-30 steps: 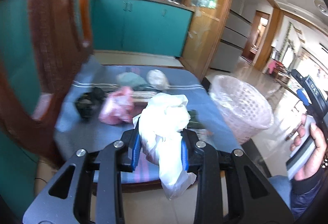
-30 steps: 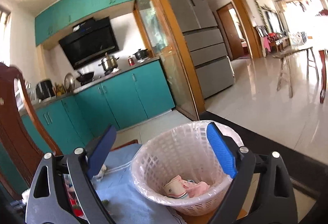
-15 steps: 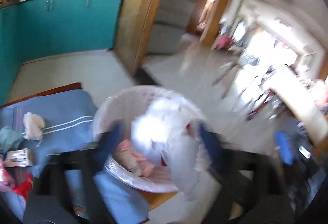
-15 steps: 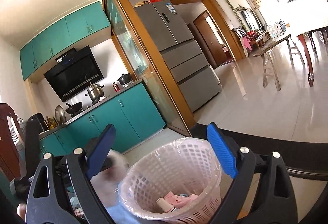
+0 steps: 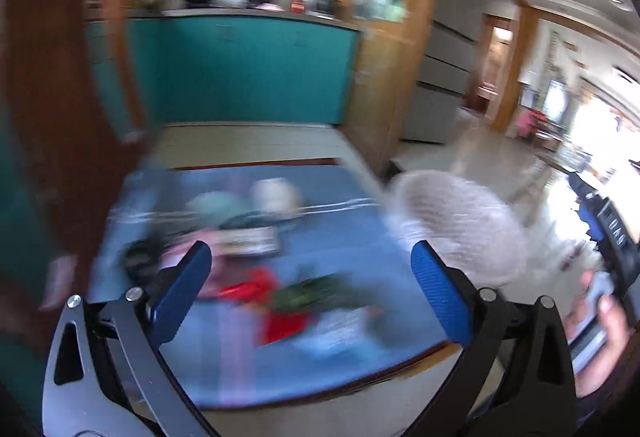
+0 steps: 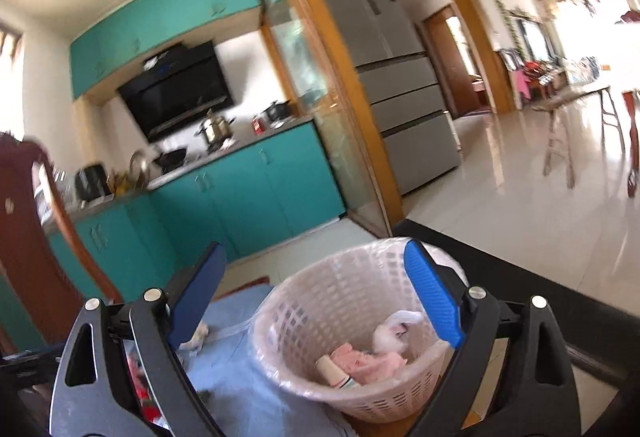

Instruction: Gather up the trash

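Left wrist view shows your left hand-held gripper (image 5: 310, 287) empty, its jaws opening to near full spread with nothing between them, aimed down over the blue-clothed surface (image 5: 344, 237). The remaining trash lies there, badly blurred: a red wrapper (image 5: 282, 321) near the front, a dark green scrap (image 5: 316, 295) just right of it, a pink crumple (image 5: 182, 257) to the left, and a pale wad (image 5: 276, 195) farther back. These pieces look light, soft and crushable, so a pinch across the bulk of a crumple should hold; flat film like the red wrapper may slip, so take it where it bunches up. The white lattice basket (image 6: 340, 337) sits at the right end of the surface, already holding a white bag (image 6: 394, 335) and pink scraps (image 6: 368, 363). Your right hand-held gripper (image 6: 316, 297) hangs nearly level before the basket, jaws wide and holding nothing, while your right hand (image 5: 600, 337) shows at the right edge of the left wrist view.
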`<state>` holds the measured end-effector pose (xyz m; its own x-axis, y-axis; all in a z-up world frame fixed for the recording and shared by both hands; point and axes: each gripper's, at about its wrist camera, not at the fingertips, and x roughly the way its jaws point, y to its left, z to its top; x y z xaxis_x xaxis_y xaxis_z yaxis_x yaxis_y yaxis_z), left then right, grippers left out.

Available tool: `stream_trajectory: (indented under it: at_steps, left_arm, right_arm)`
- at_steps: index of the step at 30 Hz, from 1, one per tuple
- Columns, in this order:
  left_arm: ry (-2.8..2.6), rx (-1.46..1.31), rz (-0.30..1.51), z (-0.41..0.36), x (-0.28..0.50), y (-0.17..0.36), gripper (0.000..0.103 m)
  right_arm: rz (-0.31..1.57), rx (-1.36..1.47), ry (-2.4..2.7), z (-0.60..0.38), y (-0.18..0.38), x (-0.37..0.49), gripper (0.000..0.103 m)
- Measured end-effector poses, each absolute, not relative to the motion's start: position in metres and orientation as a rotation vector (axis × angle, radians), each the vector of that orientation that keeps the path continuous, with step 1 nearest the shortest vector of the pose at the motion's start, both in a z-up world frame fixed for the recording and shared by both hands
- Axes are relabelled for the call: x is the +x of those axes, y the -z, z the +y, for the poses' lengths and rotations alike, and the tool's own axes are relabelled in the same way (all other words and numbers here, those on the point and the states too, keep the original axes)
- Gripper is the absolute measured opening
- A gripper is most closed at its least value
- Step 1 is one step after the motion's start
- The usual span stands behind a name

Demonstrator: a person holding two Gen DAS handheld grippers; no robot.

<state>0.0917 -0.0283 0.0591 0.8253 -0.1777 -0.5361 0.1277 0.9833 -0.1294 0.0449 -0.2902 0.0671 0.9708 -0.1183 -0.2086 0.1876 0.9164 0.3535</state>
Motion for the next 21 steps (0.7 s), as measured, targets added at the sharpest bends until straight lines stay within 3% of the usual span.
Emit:
stream_trajectory:
  at_steps: [7,12,21]
  left_arm:
    - [-0.016,-0.158,0.568,0.043,0.048,-0.036,0.099]
    - [0.020,-0.139,0.661,0.040,0.052,-0.017,0.099]
    - [0.035,-0.112,0.657,0.031,0.045,-0.016,0.099]
  right_arm:
    - [0.355,0.239,-0.008,-0.222,-0.058,0.065,0.089]
    - [0.461,0.145,-0.151,-0.170,-0.045,0.065,0.089]
    - [0.493,0.097,-0.177,-0.146,-0.042,0.061,0.089]
